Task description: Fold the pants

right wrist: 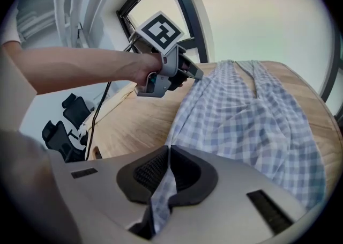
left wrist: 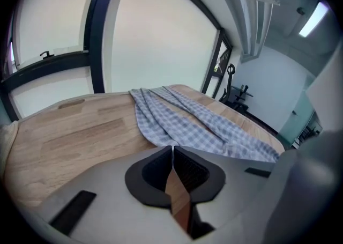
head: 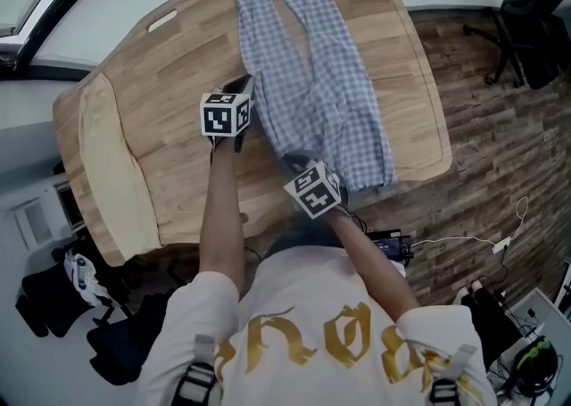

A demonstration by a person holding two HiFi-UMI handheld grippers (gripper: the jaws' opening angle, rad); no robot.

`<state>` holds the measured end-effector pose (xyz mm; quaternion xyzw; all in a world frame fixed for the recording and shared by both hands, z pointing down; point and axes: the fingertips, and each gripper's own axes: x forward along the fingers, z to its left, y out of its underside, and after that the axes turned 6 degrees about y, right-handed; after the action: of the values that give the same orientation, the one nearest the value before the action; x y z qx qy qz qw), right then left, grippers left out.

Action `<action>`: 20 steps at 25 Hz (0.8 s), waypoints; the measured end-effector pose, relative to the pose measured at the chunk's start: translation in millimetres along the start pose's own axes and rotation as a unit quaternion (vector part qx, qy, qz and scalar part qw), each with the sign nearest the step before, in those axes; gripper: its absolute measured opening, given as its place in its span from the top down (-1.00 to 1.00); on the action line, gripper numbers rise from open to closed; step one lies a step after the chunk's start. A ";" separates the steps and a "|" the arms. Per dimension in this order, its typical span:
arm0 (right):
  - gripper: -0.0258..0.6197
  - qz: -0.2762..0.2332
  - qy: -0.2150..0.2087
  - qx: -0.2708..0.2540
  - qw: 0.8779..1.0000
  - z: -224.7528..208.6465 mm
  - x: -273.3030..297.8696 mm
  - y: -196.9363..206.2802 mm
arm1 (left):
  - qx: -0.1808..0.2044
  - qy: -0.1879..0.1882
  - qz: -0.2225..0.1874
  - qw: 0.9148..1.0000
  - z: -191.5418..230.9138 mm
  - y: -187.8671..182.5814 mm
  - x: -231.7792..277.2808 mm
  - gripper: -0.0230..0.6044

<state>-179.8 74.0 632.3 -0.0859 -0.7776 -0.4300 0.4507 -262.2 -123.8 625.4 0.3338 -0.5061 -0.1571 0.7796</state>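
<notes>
Pants (head: 312, 65) on table (head: 161, 83), pinched by left gripper (left wrist: 171, 149) and right gripper (right wrist: 167, 152) fingers; pinch unclear from head view.

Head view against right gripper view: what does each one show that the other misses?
Only the head view: the gold print on the person's shirt, the right gripper's marker cube, the wood-patterned floor. Only the right gripper view: the pants pinched between the fingers of the right gripper. Both: the pants spread on the wooden table, the left gripper at their edge.
</notes>
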 end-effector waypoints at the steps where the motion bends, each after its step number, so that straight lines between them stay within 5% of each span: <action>1: 0.81 -0.006 -0.001 0.003 1.000 0.2 -3.0 -3.0 | -0.003 0.000 -0.009 1.000 -0.9 -5.8 -3.5 0.78; 10: 0.81 -0.059 -0.019 0.030 0.998 6.6 -32.1 -30.5 | -0.010 -0.007 -0.077 0.997 -12.1 -50.2 -41.3 0.78; 20: 0.81 -0.086 -0.014 0.032 0.996 23.3 -49.8 -41.5 | -0.010 -0.020 -0.107 0.994 -11.6 -63.7 -85.4 0.78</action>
<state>-187.2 78.5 564.0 -0.0096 -0.8017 -0.4407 0.4037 -283.4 -116.1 520.7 0.3747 -0.4815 -0.2511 0.7515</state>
